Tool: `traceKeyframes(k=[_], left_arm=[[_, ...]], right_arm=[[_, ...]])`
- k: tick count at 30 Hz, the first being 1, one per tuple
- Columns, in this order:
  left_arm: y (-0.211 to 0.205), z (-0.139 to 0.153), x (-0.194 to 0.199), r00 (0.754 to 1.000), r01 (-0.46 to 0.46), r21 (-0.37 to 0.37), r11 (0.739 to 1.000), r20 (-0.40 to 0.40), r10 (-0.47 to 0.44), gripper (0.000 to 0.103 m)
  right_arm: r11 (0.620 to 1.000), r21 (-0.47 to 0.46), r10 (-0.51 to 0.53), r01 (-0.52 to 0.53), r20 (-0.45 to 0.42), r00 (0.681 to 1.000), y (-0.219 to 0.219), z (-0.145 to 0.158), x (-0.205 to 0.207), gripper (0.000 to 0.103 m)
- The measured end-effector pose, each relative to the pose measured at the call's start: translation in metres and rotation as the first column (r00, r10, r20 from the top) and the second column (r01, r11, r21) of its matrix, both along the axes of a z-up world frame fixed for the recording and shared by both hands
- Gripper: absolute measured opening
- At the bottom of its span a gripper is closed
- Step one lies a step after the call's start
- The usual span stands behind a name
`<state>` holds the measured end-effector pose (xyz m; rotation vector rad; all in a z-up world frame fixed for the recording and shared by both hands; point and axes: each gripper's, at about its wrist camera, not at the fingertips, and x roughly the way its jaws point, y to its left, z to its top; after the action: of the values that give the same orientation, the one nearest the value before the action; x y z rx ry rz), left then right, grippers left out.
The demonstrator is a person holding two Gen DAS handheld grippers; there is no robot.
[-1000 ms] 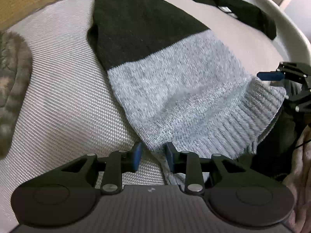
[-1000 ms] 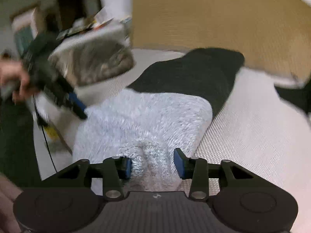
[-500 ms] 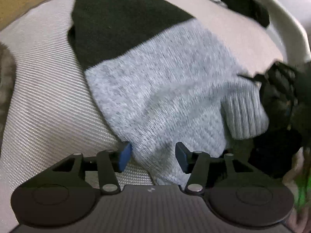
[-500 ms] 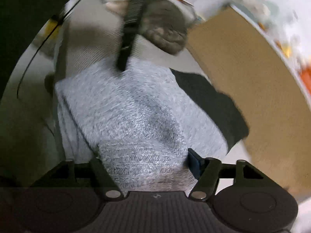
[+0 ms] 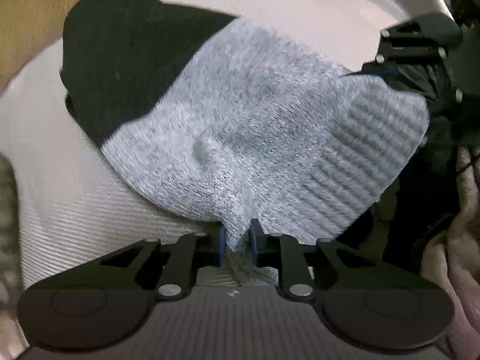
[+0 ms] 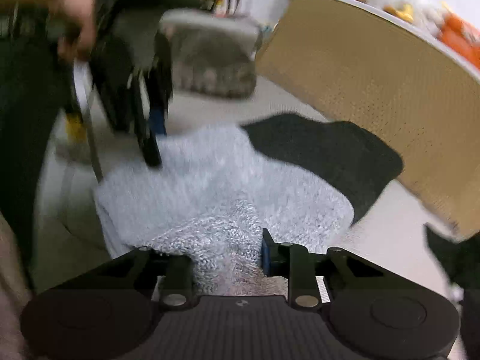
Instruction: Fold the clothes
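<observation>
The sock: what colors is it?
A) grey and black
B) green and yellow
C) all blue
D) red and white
A: the sock has a fuzzy grey part with a ribbed cuff and a black part at the far end, lying on the pale cushion.
</observation>
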<state>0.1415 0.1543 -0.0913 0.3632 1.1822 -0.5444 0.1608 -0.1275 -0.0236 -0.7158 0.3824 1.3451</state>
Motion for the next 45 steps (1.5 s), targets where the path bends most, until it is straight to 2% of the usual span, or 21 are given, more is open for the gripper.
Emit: traceKeyframes(k=[3,6,10,12,13,16,17,18,19,22,25,29,32,35,37,38,40,41,43,44,45], left_arm=[[0.017,0.007,0.0,0.999,-0.004,-0.045,0.999,-0.044,0.002,0.015],[0.029,0.001,0.001,0.996,-0.011,-0.029,1.0,-0.088,0.008,0.015],[0.035,-0.008,0.002,0.989,-0.025,-0.056,0.998,-0.148,0.017,0.015],[0.031,-0.012,0.0,0.987,-0.019,-0.045,0.999,-0.162,0.011,0.016],[0.029,-0.013,-0.001,0.986,-0.016,-0.039,0.999,-0.165,0.009,0.016],[0.031,-0.011,0.0,0.987,-0.036,-0.076,0.996,-0.16,0.023,0.016],[0.034,-0.009,0.001,0.987,-0.051,-0.098,0.994,-0.157,0.035,0.016],[0.036,-0.007,0.002,0.987,-0.066,-0.12,0.991,-0.154,0.047,0.016],[0.039,-0.005,0.003,0.986,-0.085,-0.145,0.986,-0.151,0.063,0.016],[0.036,-0.005,0.009,0.981,-0.151,-0.215,0.965,-0.156,0.119,0.016],[0.017,-0.005,0.015,0.979,-0.165,-0.272,0.948,-0.157,0.126,0.016],[0.005,-0.004,0.021,0.978,-0.179,-0.285,0.942,-0.155,0.139,0.016],[-0.003,-0.013,0.034,0.972,-0.21,-0.292,0.933,-0.161,0.168,0.016],[-0.009,-0.021,0.045,0.962,-0.257,-0.318,0.913,-0.178,0.209,0.016],[-0.013,-0.024,0.051,0.956,-0.277,-0.324,0.905,-0.182,0.228,0.016],[-0.016,-0.025,0.052,0.956,-0.278,-0.322,0.905,-0.181,0.229,0.016],[-0.019,-0.027,0.055,0.957,-0.277,-0.321,0.905,-0.179,0.23,0.016],[-0.02,-0.027,0.056,0.957,-0.276,-0.325,0.904,-0.179,0.228,0.017],[-0.019,-0.025,0.057,0.957,-0.276,-0.334,0.901,-0.178,0.227,0.019],[-0.017,-0.023,0.055,0.957,-0.278,-0.339,0.899,-0.176,0.229,0.02],[-0.015,-0.02,0.054,0.958,-0.279,-0.348,0.895,-0.172,0.231,0.02]], right_arm=[[0.998,-0.046,0.049,-0.047,0.023,0.999,-0.004,0.006,-0.001,0.027],[0.976,-0.177,0.154,-0.128,0.145,0.977,-0.007,-0.017,-0.022,0.027],[0.959,-0.243,0.207,-0.143,0.265,0.942,-0.004,-0.039,-0.045,0.027],[0.95,-0.274,0.236,-0.147,0.327,0.915,-0.003,-0.049,-0.056,0.034],[0.948,-0.283,0.251,-0.147,0.375,0.892,-0.003,-0.05,-0.062,0.038],[0.94,-0.302,0.297,-0.159,0.494,0.817,-0.005,-0.052,-0.078,0.056],[0.939,-0.301,0.307,-0.164,0.525,0.794,-0.005,-0.053,-0.081,0.066],[0.939,-0.299,0.316,-0.17,0.549,0.774,-0.004,-0.053,-0.084,0.068],[0.939,-0.292,0.32,-0.182,0.549,0.772,-0.004,-0.052,-0.086,0.068],[0.942,-0.259,0.322,-0.215,0.505,0.801,0.0,-0.047,-0.089,0.068],[0.946,-0.231,0.305,-0.229,0.382,0.872,0.016,-0.048,-0.089,0.07],[0.957,-0.161,0.272,-0.24,0.221,0.936,0.032,-0.038,-0.095,0.07],[0.973,-0.112,0.211,-0.203,0.063,0.975,0.043,-0.035,-0.091,0.07],[0.987,-0.108,0.111,-0.119,-0.076,0.991,0.054,-0.041,-0.08,0.07],[0.993,-0.101,0.041,-0.061,-0.183,0.982,0.06,-0.044,-0.07,0.07],[0.994,-0.108,0.004,-0.028,-0.219,0.976,0.064,-0.047,-0.065,0.07],[0.994,-0.109,-0.036,0.01,-0.232,0.972,0.068,-0.053,-0.059,0.069],[0.995,-0.102,-0.045,0.023,-0.222,0.974,0.071,-0.056,-0.058,0.066],[0.997,-0.063,-0.066,0.054,-0.215,0.974,0.073,-0.058,-0.056,0.049],[0.997,-0.048,-0.07,0.061,-0.216,0.974,0.076,-0.059,-0.052,0.02],[0.997,-0.047,-0.069,0.06,-0.218,0.973,0.078,-0.059,-0.05,0.015]])
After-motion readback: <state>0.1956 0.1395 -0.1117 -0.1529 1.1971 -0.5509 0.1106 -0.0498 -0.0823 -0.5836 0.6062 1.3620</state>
